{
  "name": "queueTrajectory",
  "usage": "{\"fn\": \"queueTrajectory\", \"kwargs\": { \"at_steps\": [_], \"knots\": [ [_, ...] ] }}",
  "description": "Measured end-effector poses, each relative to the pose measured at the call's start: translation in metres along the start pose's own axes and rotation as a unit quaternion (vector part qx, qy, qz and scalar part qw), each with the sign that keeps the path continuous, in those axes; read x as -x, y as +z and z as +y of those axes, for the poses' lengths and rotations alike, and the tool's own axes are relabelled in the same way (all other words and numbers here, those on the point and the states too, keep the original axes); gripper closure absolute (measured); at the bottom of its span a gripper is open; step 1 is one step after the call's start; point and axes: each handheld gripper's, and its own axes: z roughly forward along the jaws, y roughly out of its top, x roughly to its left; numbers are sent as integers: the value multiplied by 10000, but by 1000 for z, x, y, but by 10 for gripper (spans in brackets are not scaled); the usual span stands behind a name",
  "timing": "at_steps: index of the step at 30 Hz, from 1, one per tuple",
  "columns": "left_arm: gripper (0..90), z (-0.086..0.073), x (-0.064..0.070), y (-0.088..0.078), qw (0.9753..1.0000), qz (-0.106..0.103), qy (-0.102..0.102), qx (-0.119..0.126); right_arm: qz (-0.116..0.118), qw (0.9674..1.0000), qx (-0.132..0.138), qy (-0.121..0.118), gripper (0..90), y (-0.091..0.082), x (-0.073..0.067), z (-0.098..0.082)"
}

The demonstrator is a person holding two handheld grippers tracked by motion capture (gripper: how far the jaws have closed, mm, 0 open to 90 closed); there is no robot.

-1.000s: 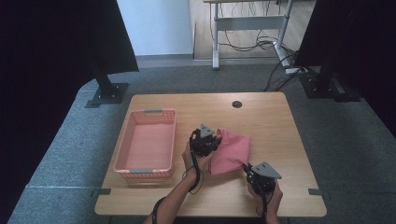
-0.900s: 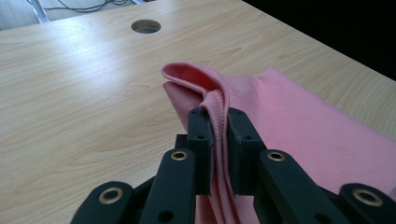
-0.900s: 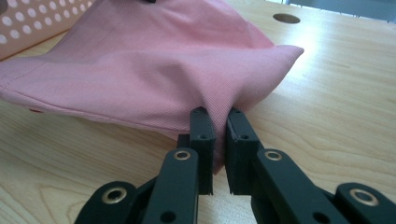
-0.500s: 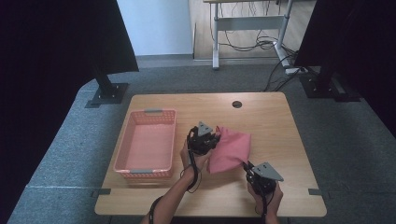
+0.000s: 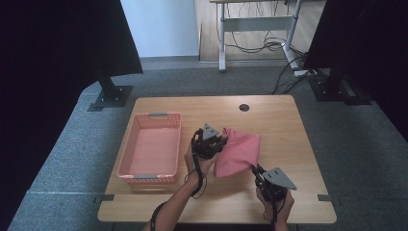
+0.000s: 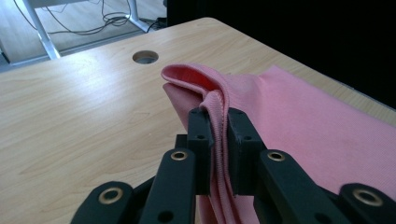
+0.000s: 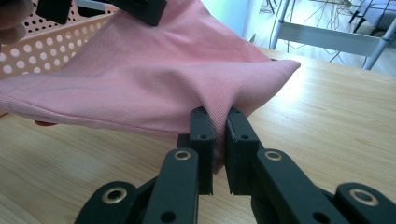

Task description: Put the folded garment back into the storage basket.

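A pink cloth (image 5: 239, 150) is held up off the wooden table (image 5: 279, 120) between both grippers. My left gripper (image 5: 222, 138) is shut on its upper left edge; in the left gripper view the folded hem (image 6: 217, 100) is pinched between the black jaws. My right gripper (image 5: 255, 169) is shut on the cloth's near lower corner; in the right gripper view the fabric (image 7: 154, 79) bunches into the jaws and spreads toward the left gripper (image 7: 140, 9) at the top.
A pink perforated basket (image 5: 150, 149) stands to the left of the cloth on the table. A round cable hole (image 5: 244, 107) sits near the table's far edge. Black screens stand at both back corners.
Both grippers have lifted slightly with the cloth, which hangs a little higher off the table. The grips are unchanged.
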Motion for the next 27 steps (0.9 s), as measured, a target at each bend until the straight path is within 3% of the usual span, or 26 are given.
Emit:
{"fn": "queueTrajectory", "kwargs": {
  "at_steps": [27],
  "knots": [
    [802,19,-10,-29,9996,47,-17,269,17,9995,249,-197,834,-11,-13,31]
  ]
}}
